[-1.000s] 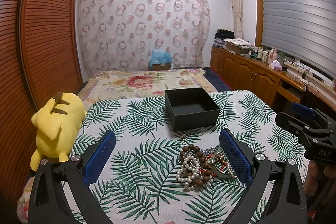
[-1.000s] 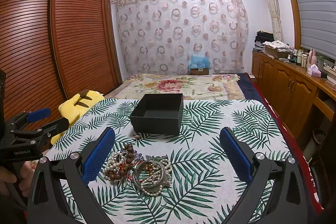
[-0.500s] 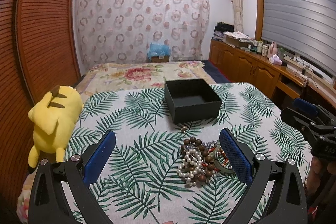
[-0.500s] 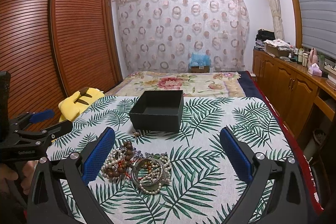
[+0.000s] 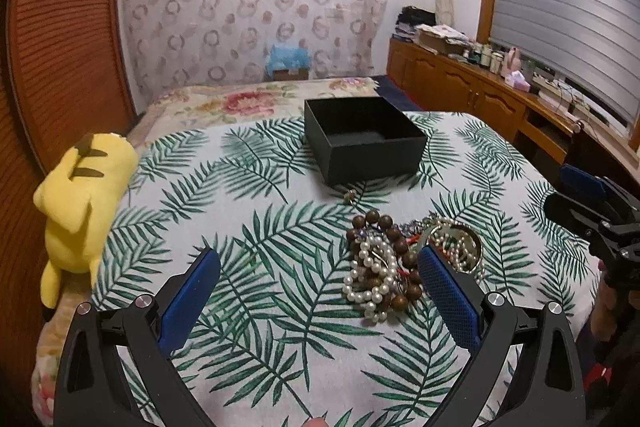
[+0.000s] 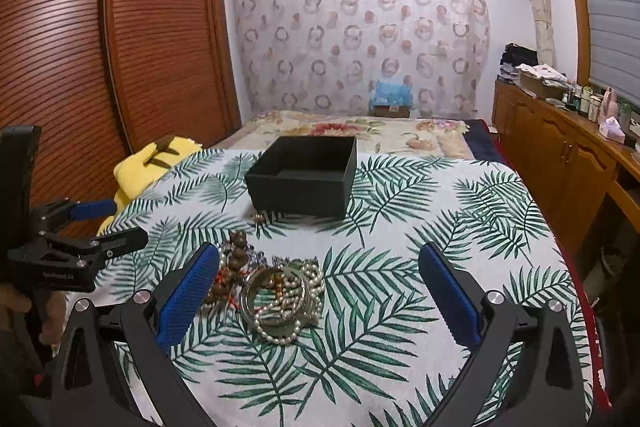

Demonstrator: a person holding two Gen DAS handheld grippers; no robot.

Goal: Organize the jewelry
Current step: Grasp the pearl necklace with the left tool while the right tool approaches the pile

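The left gripper (image 5: pixel 320 291) is hovering over the leaf-print cloth (image 5: pixel 256 267) with its blue-padded fingers (image 5: pixel 190 301) spread wide apart and holding nothing. The jewelry pile (image 5: pixel 390 267) is lying just inside the right finger of this gripper, and that finger's tip is overlapping the pile's right half in this view; whether pad and beads are touching cannot be told. The pile is showing brown wooden beads (image 5: pixel 378 223), pearl strands (image 5: pixel 370 285) and a metal bangle (image 5: pixel 460 245), all tangled together. Ahead of the fingertips, beyond the pile, the black box (image 5: pixel 362 141) is sitting open and upright; no contents are showing on the visible part of its floor. A small loose piece (image 5: pixel 351 195) is lying between pile and box. A yellow plush (image 5: pixel 84 203) is resting well to the left of the left finger, at the cloth's edge.

The right gripper (image 6: pixel 320 291) is likewise hovering with fingers (image 6: pixel 450 297) wide apart and holding nothing. Here the pile (image 6: pixel 272 287) is lying just inside the left finger, whose tip is overlapping its brown beads, well apart from the right finger. The box (image 6: pixel 304 183) is standing ahead, between the fingertips and the bed (image 6: pixel 360 129). Each gripper is appearing at the edge of the other's view.
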